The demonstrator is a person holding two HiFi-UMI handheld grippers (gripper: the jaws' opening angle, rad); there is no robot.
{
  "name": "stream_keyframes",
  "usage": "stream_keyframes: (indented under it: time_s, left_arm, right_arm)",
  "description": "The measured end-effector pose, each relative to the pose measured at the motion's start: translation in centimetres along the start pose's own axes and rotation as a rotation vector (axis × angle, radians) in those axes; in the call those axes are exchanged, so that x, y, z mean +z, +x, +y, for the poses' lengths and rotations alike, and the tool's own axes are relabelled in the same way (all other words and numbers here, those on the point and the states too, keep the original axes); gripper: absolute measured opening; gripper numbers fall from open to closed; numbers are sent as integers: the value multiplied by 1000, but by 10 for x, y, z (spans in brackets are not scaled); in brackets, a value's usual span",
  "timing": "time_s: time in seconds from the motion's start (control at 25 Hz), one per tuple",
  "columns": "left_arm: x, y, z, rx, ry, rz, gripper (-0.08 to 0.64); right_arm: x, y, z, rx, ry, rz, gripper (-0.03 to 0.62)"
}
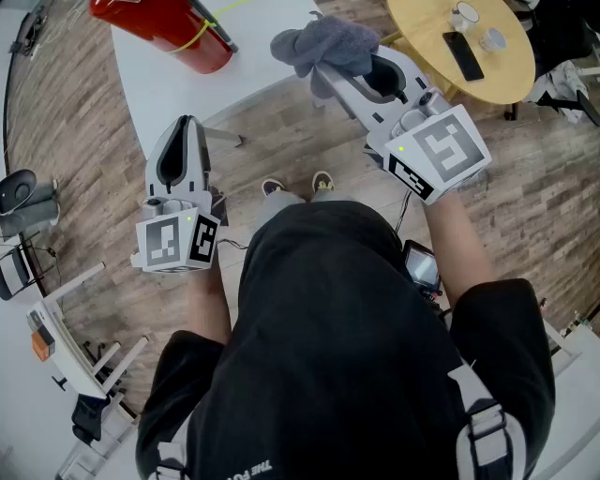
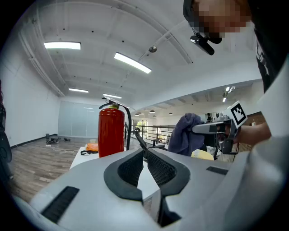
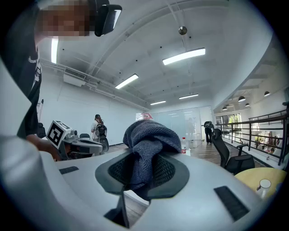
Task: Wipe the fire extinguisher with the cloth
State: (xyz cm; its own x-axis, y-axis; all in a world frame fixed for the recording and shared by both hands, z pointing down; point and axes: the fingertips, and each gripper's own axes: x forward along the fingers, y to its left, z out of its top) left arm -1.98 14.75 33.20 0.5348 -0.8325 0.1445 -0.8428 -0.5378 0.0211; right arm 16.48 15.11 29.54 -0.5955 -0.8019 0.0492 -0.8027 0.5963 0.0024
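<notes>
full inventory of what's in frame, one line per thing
white table: 1, white, ahead left
fire extinguisher: 1, red, on white table
round table: 1, light wood, ahead right
phone: 1, black, on round table
cups: 2, pale, on round table
cloth: 1, grey-blue, in right tool
left tool: 1, grey, shut, empty
right tool: 1, grey, shut on cloth

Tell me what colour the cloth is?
Dark bluish grey. The cloth shows best in the right gripper view, pinched in the right gripper.
</notes>
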Motion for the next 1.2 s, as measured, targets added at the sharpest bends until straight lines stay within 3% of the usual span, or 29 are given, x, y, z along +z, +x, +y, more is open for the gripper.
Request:
stream_keyframes:
  time_s: [0.32,0.68,1.0,1.2]
  left_arm:
    - [-4,-14,-3,22,-3,14,46]
    - [-9,-10,-15,16,-9,10,46]
    - [-13,12,29,50,-53,18,46]
    - [-18,40,71,32,-76,37,46]
  right_arm:
    - [0,1,17,43,-37,7,94]
    - [-13,10,15,71,166,-29,91]
    - [-23,64,18,120,191,-26,92]
    - [-22,110,20,155,192,-14,92]
